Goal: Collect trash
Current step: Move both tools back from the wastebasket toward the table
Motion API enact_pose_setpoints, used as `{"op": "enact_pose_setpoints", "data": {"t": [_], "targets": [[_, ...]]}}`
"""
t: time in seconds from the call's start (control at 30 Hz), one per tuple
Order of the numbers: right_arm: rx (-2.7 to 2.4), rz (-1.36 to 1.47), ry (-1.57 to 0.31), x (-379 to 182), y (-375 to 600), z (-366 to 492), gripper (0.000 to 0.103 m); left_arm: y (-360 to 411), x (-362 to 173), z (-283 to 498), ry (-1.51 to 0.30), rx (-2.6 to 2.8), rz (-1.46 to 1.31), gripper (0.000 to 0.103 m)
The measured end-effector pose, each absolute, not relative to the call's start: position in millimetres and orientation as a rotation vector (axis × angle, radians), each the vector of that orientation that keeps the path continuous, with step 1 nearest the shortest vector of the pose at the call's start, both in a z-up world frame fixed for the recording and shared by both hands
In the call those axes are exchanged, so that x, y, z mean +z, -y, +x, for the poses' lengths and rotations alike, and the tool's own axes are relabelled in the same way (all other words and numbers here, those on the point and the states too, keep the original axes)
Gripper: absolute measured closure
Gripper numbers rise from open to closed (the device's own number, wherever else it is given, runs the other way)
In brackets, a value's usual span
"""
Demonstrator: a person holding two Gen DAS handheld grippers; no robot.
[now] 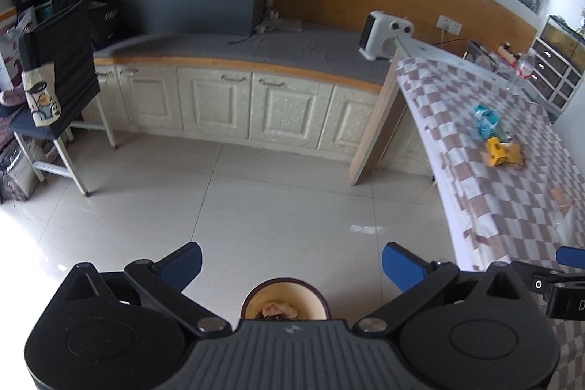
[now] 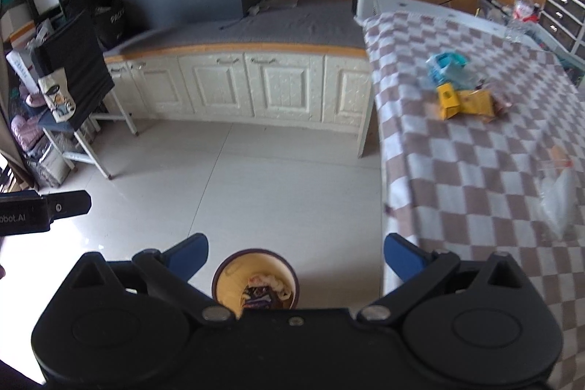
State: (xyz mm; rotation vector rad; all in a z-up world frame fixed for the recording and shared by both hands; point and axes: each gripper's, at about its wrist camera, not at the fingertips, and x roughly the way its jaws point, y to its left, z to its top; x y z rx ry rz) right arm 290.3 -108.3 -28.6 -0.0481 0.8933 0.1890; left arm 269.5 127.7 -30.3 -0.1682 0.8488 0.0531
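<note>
A round trash bin (image 1: pixel 285 298) with a dark rim stands on the floor below both grippers and holds wrappers; it also shows in the right wrist view (image 2: pixel 256 284). My left gripper (image 1: pixel 292 267) is open and empty above it. My right gripper (image 2: pixel 296 258) is open and empty too. On the checked table (image 2: pixel 457 170) lie a blue carton (image 2: pixel 444 64), a yellow box (image 2: pixel 449 101) with a yellow wrapper (image 2: pixel 477 103), and a clear plastic bag (image 2: pixel 557 196). The blue carton (image 1: pixel 484 121) and yellow box (image 1: pixel 497 152) also show in the left wrist view.
A white fan heater (image 1: pixel 384 35) stands at the table's far end. White cabinets with a grey top (image 1: pixel 234 42) line the back wall. A chair with a black bag (image 1: pixel 62 68) stands left. A water bottle (image 2: pixel 519 13) stands far right. The floor is pale tile (image 1: pixel 256 192).
</note>
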Motion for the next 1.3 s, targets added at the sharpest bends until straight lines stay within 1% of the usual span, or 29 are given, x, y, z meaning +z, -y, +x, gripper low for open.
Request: {"op": "enact_pose_setpoints", "data": {"t": [0.37,0.7,1.0,1.3], "targets": [[0.102,0.02,-0.779,9.5,209.1,275.3,0.0,-39.1,14.1,272.7,-0.75,-0.019,-0.12,0.0],[0.021,0.049,-0.711,23.1,320.8,287.0,0.0,61.3,29.6,301.7,-0.684,-0.081,-0.071,0.0],[-0.05,0.088,-0.722,0.0,405.8,321.6,0.0,139.0,32.9,342.4,-0.647,-0.148,-0.018,0.0],[-0.129,0.169,-0.769,-43.2,456.8,373.1,0.0,204.1,18.0,415.9,-0.637,-0.277,0.041,0.0]]}}
